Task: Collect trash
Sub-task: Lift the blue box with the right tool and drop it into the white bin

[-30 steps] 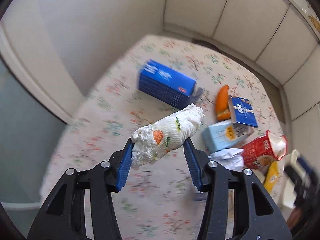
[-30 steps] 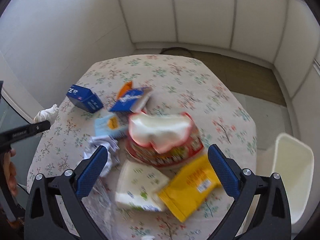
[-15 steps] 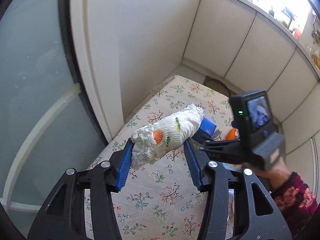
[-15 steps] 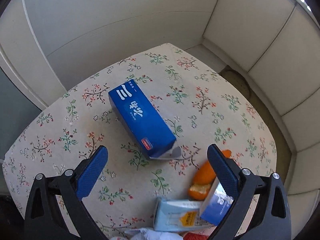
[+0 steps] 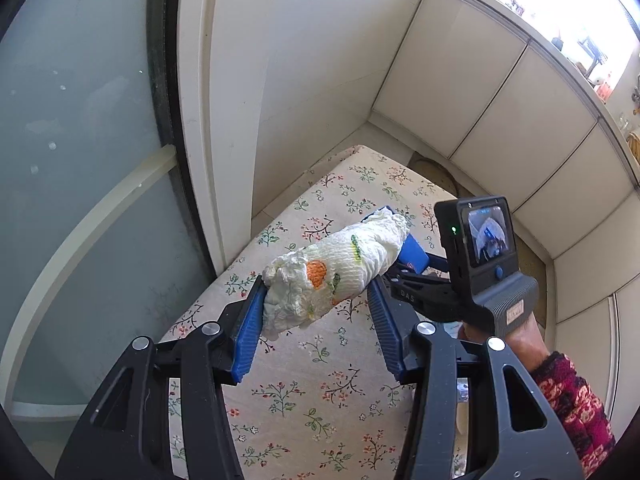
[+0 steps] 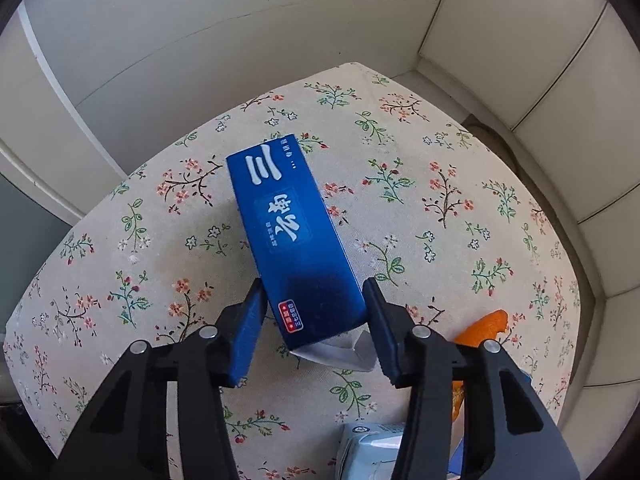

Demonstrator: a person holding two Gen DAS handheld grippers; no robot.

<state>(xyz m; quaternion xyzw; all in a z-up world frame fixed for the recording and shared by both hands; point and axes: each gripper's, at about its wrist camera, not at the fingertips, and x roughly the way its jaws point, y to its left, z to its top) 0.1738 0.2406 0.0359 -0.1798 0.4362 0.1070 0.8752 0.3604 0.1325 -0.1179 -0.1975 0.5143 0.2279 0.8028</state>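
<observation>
My left claw (image 5: pixel 316 316) grips a crumpled napkin (image 5: pixel 336 272) across its near end, lifted clear of the floral table (image 5: pixel 320 408). My right claw (image 6: pixel 314 316) has just been closing around the near end of the blue carton (image 6: pixel 292 240), which lies flat on the table, running away from me; the pads sit tight against its sides. An orange peel (image 6: pixel 480 330) lies to its right, a pale carton (image 6: pixel 368 452) at the near edge.

The right gripper (image 6: pixel 316 316) swung from the litter pile to the blue carton (image 6: pixel 294 248); its fingers (image 6: pixel 250 322) closed, seemingly gripping it.
</observation>
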